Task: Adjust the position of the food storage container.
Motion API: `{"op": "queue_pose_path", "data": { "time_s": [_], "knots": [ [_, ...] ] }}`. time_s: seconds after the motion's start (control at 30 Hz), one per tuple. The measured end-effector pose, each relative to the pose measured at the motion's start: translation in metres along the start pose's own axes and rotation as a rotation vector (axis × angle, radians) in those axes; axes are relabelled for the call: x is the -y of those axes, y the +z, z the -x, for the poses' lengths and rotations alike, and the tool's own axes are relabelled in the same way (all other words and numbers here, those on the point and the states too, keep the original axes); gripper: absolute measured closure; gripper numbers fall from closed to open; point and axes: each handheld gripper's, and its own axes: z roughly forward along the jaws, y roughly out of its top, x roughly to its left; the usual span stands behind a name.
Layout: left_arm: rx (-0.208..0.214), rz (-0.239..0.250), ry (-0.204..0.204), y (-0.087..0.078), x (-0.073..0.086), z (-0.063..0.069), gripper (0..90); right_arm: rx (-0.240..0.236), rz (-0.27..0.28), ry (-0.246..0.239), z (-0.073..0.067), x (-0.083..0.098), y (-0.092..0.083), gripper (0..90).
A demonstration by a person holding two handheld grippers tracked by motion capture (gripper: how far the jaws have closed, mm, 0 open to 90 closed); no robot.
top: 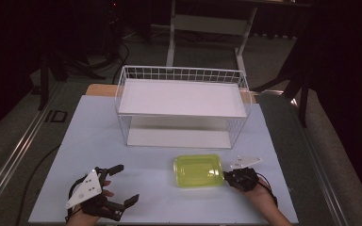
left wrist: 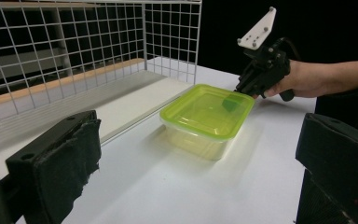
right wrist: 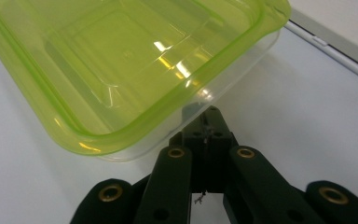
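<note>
Container (top: 198, 170) with green lid sits mid-worktop (top: 146, 188); my right gripper (top: 227, 177), at its three o'clock, has jaws pinched on its rim. Left gripper (top: 122, 184), at eight o'clock, gapes wide, empty.

white table (top: 94, 141) with wire basket (top: 183, 75) and green-lidded container (top: 198, 170)

The table (top: 99, 141) is lit brightly from above, while the surroundings are left dark. Soft shadows are cast under the basket (top: 184, 80) and box (top: 199, 170). Small glare spots are seen on the box lid in the right gripper view. Near jaws are rendered slightly soft; the high view is grainy.
</note>
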Motion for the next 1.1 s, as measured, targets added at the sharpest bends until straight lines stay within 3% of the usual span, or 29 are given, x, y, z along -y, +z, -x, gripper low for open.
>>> {"op": "queue_pose_path", "data": {
  "time_s": [0.63, 1.1],
  "knots": [
    [0.0, -0.003, -0.006, -0.001, 0.0, -0.001, 0.7, -0.072, -0.009, -0.03, -0.021, -0.023, 0.025, 90.0],
    [0.003, -0.005, -0.011, -0.001, 0.001, -0.001, 0.7, -0.096, -0.015, -0.063, -0.031, -0.04, 0.041, 90.0]
  ]
}}
